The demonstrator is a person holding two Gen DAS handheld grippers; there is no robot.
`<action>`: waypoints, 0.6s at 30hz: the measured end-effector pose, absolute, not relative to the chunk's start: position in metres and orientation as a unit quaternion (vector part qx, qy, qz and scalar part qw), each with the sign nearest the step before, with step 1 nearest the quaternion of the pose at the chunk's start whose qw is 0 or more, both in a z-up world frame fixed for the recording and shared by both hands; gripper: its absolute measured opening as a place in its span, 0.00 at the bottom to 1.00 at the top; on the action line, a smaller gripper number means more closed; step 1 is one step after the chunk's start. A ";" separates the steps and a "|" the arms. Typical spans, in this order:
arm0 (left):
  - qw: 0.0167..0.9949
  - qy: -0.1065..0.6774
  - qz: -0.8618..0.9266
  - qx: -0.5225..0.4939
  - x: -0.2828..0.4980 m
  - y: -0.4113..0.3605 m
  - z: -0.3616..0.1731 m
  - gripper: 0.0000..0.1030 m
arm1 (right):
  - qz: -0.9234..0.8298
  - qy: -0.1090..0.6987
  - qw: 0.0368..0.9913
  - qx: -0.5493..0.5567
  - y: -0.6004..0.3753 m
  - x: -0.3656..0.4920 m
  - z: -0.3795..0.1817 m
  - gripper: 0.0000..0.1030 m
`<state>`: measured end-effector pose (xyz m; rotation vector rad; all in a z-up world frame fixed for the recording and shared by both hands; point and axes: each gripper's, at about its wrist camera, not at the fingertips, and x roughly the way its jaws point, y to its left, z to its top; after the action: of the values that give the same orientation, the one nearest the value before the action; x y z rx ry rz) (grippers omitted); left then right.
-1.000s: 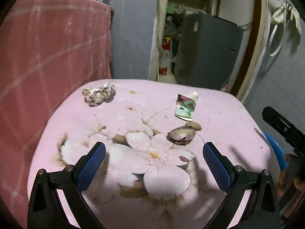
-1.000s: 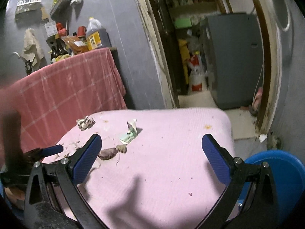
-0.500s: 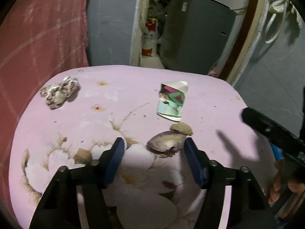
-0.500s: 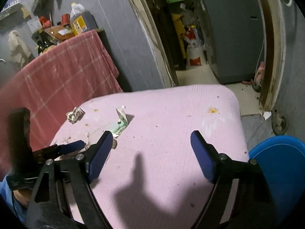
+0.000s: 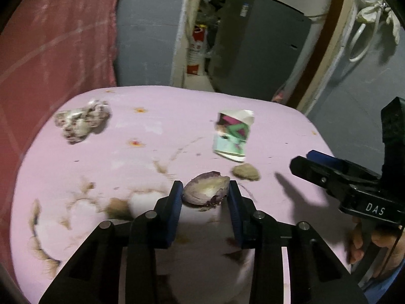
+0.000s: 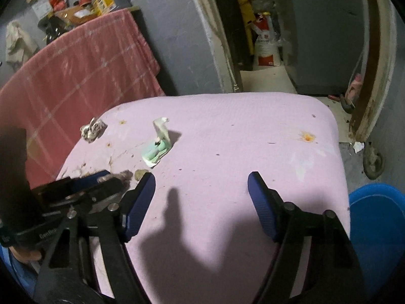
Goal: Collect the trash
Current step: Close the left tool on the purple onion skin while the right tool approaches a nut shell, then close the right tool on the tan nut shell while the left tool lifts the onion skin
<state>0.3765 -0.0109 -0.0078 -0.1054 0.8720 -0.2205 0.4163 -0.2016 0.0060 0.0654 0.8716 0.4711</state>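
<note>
Several bits of trash lie on a pink flowered cushion (image 5: 157, 136). A purple onion skin (image 5: 206, 191) sits between the blue pads of my left gripper (image 5: 204, 193), whose jaws are closing and touch it on both sides. A small brown lump (image 5: 245, 172) and a printed green wrapper (image 5: 234, 136) lie just beyond it. At the far left is a crumpled paper wad (image 5: 83, 122). My right gripper (image 6: 201, 177) hovers over bare cushion; its jaws are closing with nothing between them. The wrapper (image 6: 158, 147) and the wad (image 6: 92, 129) lie ahead to its left.
A blue bin (image 6: 377, 223) stands off the cushion's right side. A red checked cloth (image 5: 50, 50) hangs behind at the left. Beyond the far edge a doorway shows a grey cabinet (image 5: 258, 45) and a sack (image 6: 265, 48). A caster wheel (image 6: 373, 163) sits on the floor.
My left gripper moved forward onto the onion skin and its jaws narrowed from wide to touching it. My right gripper tipped downward and forward, its jaws narrowing somewhat.
</note>
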 end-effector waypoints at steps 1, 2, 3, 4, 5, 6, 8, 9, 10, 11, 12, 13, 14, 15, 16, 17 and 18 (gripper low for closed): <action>0.900 0.421 -0.102 -0.051 0.375 -0.008 -0.007 0.30 | 0.229 0.420 0.878 0.024 -0.198 0.416 0.006 0.64; 0.901 0.421 -0.096 -0.053 0.375 -0.003 -0.009 0.30 | 0.236 0.422 0.875 0.011 -0.193 0.416 0.005 0.62; 0.901 0.421 -0.091 -0.054 0.374 0.000 -0.009 0.30 | 0.240 0.425 0.873 0.000 -0.188 0.415 0.005 0.58; 0.902 0.420 -0.087 -0.056 0.371 0.003 -0.008 0.30 | 0.243 0.426 0.871 -0.013 -0.182 0.414 0.004 0.53; 0.902 0.419 -0.084 -0.060 0.370 0.007 -0.008 0.30 | 0.247 0.425 0.870 -0.022 -0.179 0.413 0.004 0.50; 0.902 0.418 -0.083 -0.063 0.369 0.010 -0.008 0.30 | 0.254 0.425 0.868 -0.032 -0.172 0.411 0.005 0.44; 0.903 0.417 -0.083 -0.067 0.368 0.016 -0.008 0.30 | 0.263 0.427 0.864 -0.046 -0.162 0.409 0.004 0.39; 0.903 0.416 -0.083 -0.070 0.367 0.018 -0.008 0.29 | 0.267 0.428 0.862 -0.052 -0.157 0.409 0.003 0.38; 0.903 0.416 -0.082 -0.073 0.366 0.020 -0.008 0.29 | 0.273 0.430 0.859 -0.058 -0.152 0.408 0.002 0.36; 0.903 0.415 -0.083 -0.076 0.365 0.021 -0.009 0.29 | 0.280 0.431 0.856 -0.061 -0.147 0.408 0.002 0.35; 0.902 0.415 -0.084 -0.079 0.364 0.022 -0.010 0.29 | 0.285 0.431 0.854 -0.063 -0.143 0.407 0.001 0.34; 0.902 0.415 -0.087 -0.080 0.364 0.023 -0.011 0.29 | 0.288 0.432 0.852 -0.065 -0.140 0.408 0.001 0.32; 0.902 0.415 -0.088 -0.080 0.364 0.023 -0.011 0.29 | 0.288 0.434 0.851 -0.066 -0.138 0.408 0.000 0.32; 0.902 0.414 -0.090 -0.078 0.363 0.023 -0.011 0.30 | 0.288 0.438 0.849 -0.068 -0.135 0.409 -0.001 0.31; 0.902 0.414 -0.091 -0.078 0.363 0.024 -0.011 0.30 | 0.288 0.440 0.848 -0.070 -0.132 0.410 -0.002 0.30; 0.902 0.414 -0.092 -0.077 0.362 0.025 -0.011 0.30 | 0.288 0.441 0.847 -0.072 -0.130 0.411 -0.003 0.29; 0.902 0.415 -0.092 -0.077 0.362 0.026 -0.012 0.30 | 0.287 0.442 0.847 -0.075 -0.128 0.412 -0.003 0.25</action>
<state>0.3624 0.0257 -0.0119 -0.1596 0.8582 -0.1909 0.4116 -0.1279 -0.0034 -0.1574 0.9311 0.6052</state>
